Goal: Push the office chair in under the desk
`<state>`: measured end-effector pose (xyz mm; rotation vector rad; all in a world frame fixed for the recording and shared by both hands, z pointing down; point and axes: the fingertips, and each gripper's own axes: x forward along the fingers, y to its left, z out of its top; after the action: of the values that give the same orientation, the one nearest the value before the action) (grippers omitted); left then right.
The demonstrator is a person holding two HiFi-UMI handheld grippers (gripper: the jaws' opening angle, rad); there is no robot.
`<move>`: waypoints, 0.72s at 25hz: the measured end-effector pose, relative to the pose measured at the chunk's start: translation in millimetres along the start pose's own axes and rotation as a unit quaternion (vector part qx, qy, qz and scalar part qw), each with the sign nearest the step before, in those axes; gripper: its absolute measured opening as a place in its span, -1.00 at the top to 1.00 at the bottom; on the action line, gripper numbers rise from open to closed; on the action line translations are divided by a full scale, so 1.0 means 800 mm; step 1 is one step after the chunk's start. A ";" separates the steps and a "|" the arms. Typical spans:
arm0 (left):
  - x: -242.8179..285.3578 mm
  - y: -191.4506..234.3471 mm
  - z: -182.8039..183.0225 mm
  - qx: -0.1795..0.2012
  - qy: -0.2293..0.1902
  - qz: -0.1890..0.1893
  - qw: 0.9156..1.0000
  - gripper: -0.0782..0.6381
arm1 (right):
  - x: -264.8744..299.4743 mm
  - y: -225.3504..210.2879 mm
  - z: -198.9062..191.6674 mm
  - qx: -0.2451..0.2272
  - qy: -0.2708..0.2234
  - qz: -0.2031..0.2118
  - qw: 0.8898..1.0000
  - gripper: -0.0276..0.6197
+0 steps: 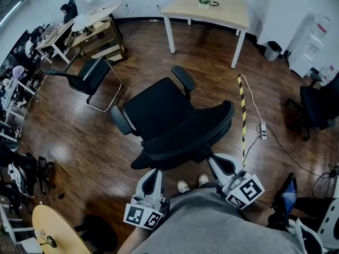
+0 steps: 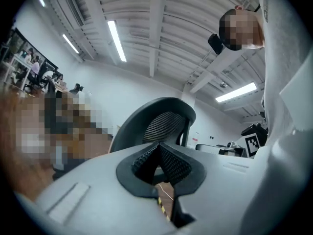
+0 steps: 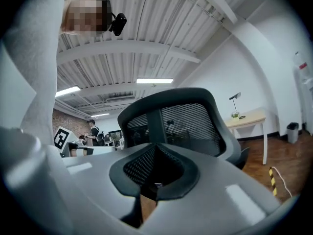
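Both pairs of jaws are closed on nothing. The left gripper (image 1: 152,172) and right gripper (image 1: 218,162) point level at the rear of the office chair (image 1: 169,118), which stands mid-room, well apart from the desk (image 1: 212,9). Bare wooden floor (image 1: 206,62) lies between them. The chair's black mesh backrest (image 3: 190,121) curves toward the person, and its seat points just left of the desk.

The office chair (image 1: 164,115) is black, with a padded seat (image 1: 156,110), a curved mesh backrest (image 1: 196,134) and two looped armrests (image 1: 184,78). It stands upright in the middle of the dark wooden floor (image 1: 79,142), seat turned toward the far wall. The bench (image 1: 222,12), with a pale wood top on white legs, stands against that wall, well apart from the chair.
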<state>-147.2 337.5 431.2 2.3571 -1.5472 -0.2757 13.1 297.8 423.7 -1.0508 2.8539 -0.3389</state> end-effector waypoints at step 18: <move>0.068 0.054 -0.020 0.123 0.118 -0.079 0.982 -0.07 | -0.004 -0.191 0.028 -0.033 0.020 0.000 0.999 0.14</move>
<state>-157.2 274.2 461.8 2.5929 -1.3522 0.1676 115.6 182.7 437.9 -1.0685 2.9186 -0.2699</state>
